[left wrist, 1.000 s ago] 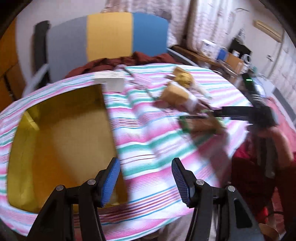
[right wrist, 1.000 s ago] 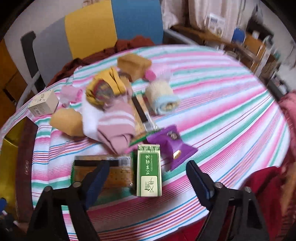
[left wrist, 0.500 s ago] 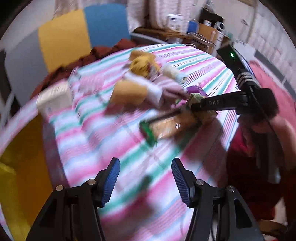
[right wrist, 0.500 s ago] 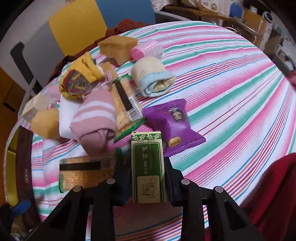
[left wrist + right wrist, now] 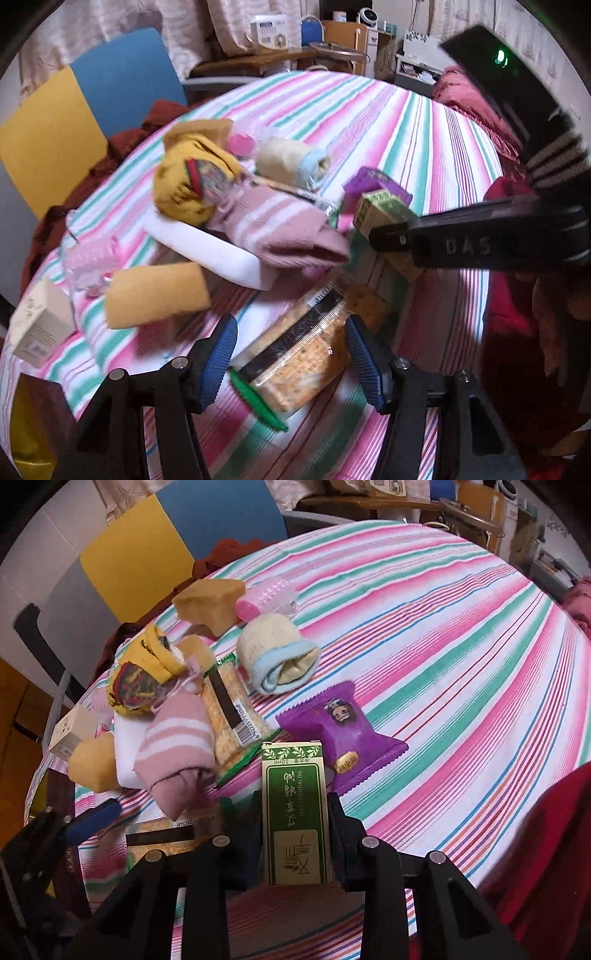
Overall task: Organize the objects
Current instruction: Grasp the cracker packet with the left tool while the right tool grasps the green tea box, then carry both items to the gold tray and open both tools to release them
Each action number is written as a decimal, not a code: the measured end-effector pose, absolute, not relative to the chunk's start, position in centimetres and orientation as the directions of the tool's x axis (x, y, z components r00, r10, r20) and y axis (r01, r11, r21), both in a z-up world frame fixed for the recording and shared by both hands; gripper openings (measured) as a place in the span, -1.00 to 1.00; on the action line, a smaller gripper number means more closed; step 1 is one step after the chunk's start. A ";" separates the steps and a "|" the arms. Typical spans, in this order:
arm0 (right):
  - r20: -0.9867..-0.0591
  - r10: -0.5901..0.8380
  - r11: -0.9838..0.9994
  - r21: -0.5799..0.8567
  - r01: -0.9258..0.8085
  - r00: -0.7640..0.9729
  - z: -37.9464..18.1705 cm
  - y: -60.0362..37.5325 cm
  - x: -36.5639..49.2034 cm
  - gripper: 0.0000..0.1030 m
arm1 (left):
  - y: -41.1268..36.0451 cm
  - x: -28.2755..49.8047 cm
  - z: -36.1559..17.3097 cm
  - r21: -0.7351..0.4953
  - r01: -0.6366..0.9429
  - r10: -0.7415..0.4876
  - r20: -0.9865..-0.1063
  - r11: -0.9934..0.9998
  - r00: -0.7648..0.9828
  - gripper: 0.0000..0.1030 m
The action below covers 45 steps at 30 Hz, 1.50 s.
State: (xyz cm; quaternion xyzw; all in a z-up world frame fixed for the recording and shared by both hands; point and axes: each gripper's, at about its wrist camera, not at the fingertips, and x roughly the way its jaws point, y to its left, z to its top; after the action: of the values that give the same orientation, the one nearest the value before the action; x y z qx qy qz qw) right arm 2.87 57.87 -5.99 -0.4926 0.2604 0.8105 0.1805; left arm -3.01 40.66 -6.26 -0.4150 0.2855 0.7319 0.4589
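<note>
We see the right gripper (image 5: 293,834) clamped on a green box (image 5: 294,812), its two black jaws pressing the long sides so that the box points away from the camera over the striped tablecloth (image 5: 443,635). Just beyond the box lies a purple snack packet (image 5: 341,731), and to its left a cracker pack (image 5: 232,709) partly covered by a pink striped sock (image 5: 177,749). A cream and blue sock roll (image 5: 277,661) sits farther back, with a pink hair roller (image 5: 264,600) and a tan sponge (image 5: 208,603) behind it; a yellow patterned sock (image 5: 142,675) rests at the left of the pile. From the left wrist view we see the left gripper (image 5: 291,358) with its blue pads (image 5: 218,362) well apart, about half spread, its jaws having just been opening slightly; they straddle a second cracker pack (image 5: 303,362) lying flat on the cloth, and we cannot tell whether either pad touches it. Here the right gripper enters from the right edge as a dark bar with the green box at its tip. An orange roll (image 5: 159,295) and a small white box (image 5: 37,325) lie at the left, near the table's rim, beside a white cloth (image 5: 207,251) under the pink sock.
</note>
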 end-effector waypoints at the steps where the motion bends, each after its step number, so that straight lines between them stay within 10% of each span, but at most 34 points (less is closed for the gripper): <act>1: -0.892 0.034 -0.796 0.249 -0.551 -0.452 -6.0 58.0 2.9 -0.38 | 40.6 -2.9 -6.4 0.027 -0.912 0.445 -0.867 -0.410 -0.225 0.19; 13: -0.886 0.030 -0.782 0.268 -0.562 -0.463 -5.9 57.6 3.5 -0.38 | 40.3 -0.1 -6.1 0.196 -0.892 0.419 -0.828 -0.408 -0.373 0.22; 22: -0.888 0.026 -0.773 0.273 -0.572 -0.459 -6.4 57.8 2.6 -0.38 | 42.0 -1.7 -6.7 0.231 -0.902 0.407 -0.832 -0.365 -0.378 0.62; 30: -0.887 0.022 -0.771 0.278 -0.572 -0.461 -6.5 57.8 2.7 -0.38 | 41.6 2.3 -8.6 0.290 -0.878 0.424 -0.788 -0.382 -0.445 -0.07; 45: -0.877 -0.008 -0.843 0.264 -0.469 -0.480 -6.3 55.3 1.6 -0.38 | 36.9 2.8 -6.7 0.238 -0.756 0.356 -0.770 -0.610 -0.529 -0.22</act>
State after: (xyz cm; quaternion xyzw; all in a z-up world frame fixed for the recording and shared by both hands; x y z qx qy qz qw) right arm 1.63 55.31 -6.32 -0.4903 0.2431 0.8252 0.1397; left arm 2.82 36.87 -6.72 -0.3497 0.2862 0.8262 0.3365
